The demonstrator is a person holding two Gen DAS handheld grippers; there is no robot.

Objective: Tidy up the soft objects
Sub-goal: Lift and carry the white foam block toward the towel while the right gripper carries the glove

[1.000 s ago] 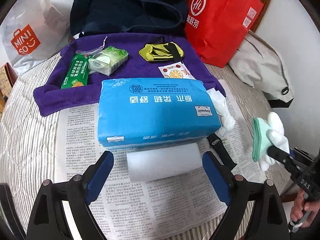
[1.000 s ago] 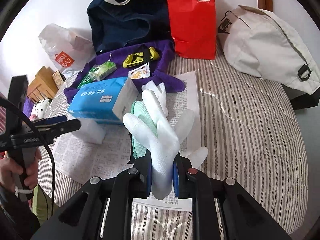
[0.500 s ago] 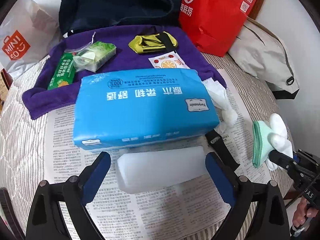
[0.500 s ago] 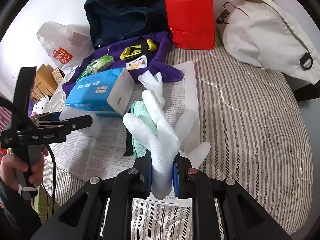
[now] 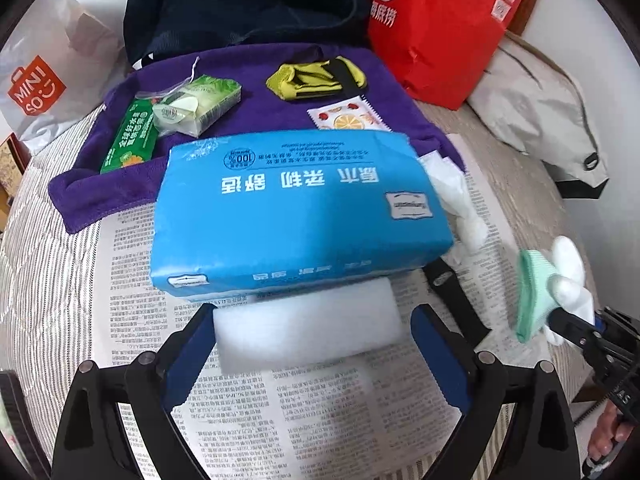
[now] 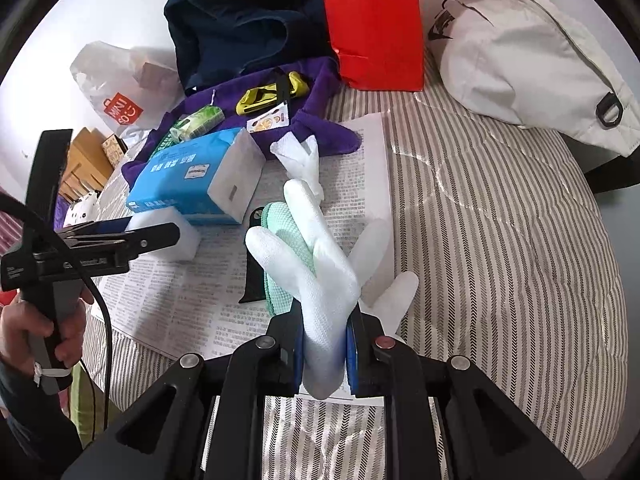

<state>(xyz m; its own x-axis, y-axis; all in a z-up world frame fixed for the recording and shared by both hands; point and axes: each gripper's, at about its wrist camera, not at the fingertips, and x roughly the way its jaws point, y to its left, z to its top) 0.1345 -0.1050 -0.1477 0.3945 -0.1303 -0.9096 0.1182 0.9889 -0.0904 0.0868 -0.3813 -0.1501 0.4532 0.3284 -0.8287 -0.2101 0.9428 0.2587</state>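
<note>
A white foam block [image 5: 308,326] lies on the newspaper [image 5: 132,292] in front of a blue tissue pack [image 5: 296,216]. My left gripper [image 5: 310,324] is open, its blue pads either side of the block's ends. It shows from the side in the right wrist view [image 6: 160,236] next to the block [image 6: 176,236]. My right gripper [image 6: 324,356] is shut on a white glove [image 6: 324,276] with a green cloth [image 6: 288,248] against it, held above the bed. The glove also shows at the right of the left wrist view [image 5: 568,276].
A purple towel [image 5: 248,76] behind the pack holds a green tissue packet [image 5: 200,104], a green box [image 5: 130,140], a yellow pouch [image 5: 316,78] and a fruit sachet [image 5: 348,116]. Another white glove [image 6: 304,160] and a black strap [image 6: 252,264] lie on the newspaper. Red bag [image 6: 376,24] and beige bag [image 6: 528,56] stand behind.
My left gripper has moved forward until its open pads flank the white foam block. My right gripper keeps hold of the white glove, nearly still.
</note>
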